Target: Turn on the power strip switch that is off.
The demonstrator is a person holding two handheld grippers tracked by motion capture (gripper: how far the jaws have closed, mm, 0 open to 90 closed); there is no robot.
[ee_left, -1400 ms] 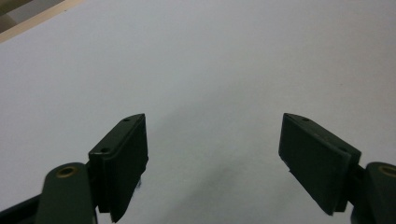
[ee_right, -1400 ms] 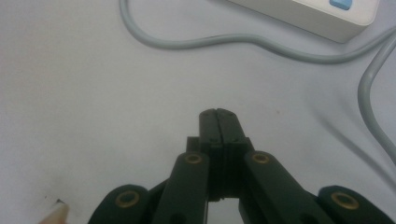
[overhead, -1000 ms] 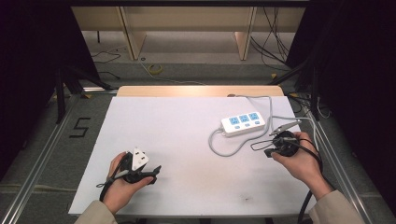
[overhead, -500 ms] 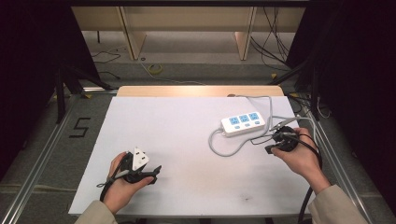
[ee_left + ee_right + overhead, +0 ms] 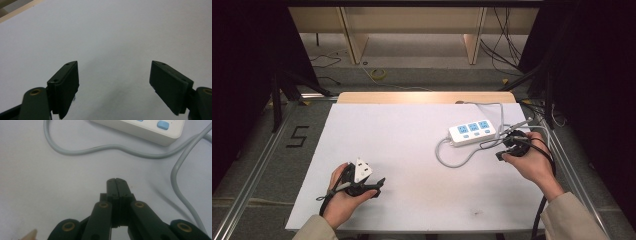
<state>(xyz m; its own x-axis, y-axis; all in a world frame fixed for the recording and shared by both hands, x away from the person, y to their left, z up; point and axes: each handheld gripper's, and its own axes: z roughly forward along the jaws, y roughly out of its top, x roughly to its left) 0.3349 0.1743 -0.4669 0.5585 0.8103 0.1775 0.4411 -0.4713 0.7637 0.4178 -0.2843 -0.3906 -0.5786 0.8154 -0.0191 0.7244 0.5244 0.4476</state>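
Note:
A white power strip (image 5: pixel 472 132) with blue sockets lies at the right of the white table, its grey cable (image 5: pixel 452 159) looping toward the front. The same power strip (image 5: pixel 145 127) and grey cable (image 5: pixel 105 149) fill the top of the right gripper view. My right gripper (image 5: pixel 116 180) is shut with nothing between its jaws, just short of the cable loop; it sits in the right hand (image 5: pixel 532 162) beside the strip. My left gripper (image 5: pixel 113 82) stands open over bare table, held in the left hand (image 5: pixel 344 197) at the front left.
The white table sheet (image 5: pixel 402 145) has a wooden strip (image 5: pixel 422 97) along its far edge. Metal rails (image 5: pixel 257 165) run down both sides. Beyond the table are wooden furniture legs (image 5: pixel 354 37) and floor cables. A "5" mark (image 5: pixel 298 136) lies left.
The right hand has shifted slightly toward the power strip's cable. The left hand and its gripper have stayed put.

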